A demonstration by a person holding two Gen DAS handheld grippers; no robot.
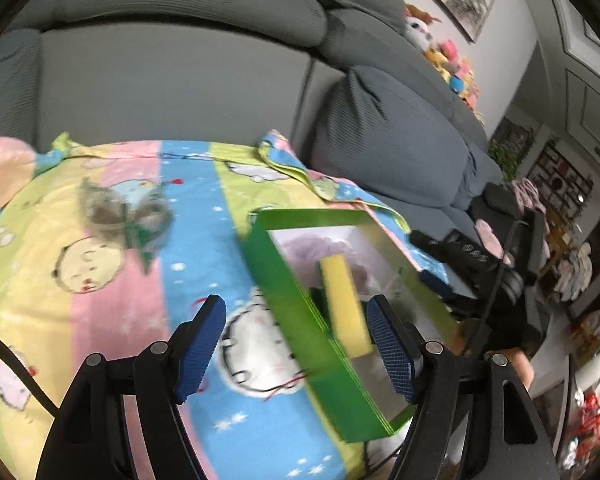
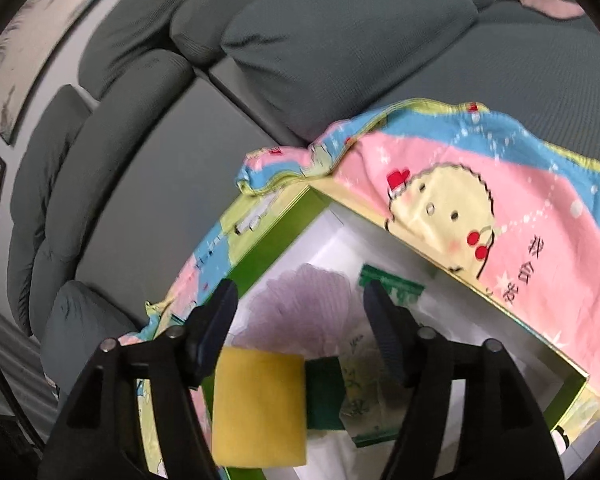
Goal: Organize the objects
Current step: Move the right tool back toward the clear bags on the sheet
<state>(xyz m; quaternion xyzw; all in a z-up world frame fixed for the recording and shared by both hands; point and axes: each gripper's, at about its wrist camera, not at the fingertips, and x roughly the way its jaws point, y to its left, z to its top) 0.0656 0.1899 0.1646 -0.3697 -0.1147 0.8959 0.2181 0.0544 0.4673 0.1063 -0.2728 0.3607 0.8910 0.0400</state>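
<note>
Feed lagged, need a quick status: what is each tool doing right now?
Left tool: open, empty, beside the green box.
Right tool: open, empty, above the yellow sponge in the box.

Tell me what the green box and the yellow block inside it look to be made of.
Green box: probably glossy printed cardboard, with thin flat walls and white lining. Yellow block: probably sponge foam, matte and soft-edged, with a dark green layer alongside.

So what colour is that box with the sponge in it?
The box is bright green outside with a white lining; the left wrist view shows it best.
</note>
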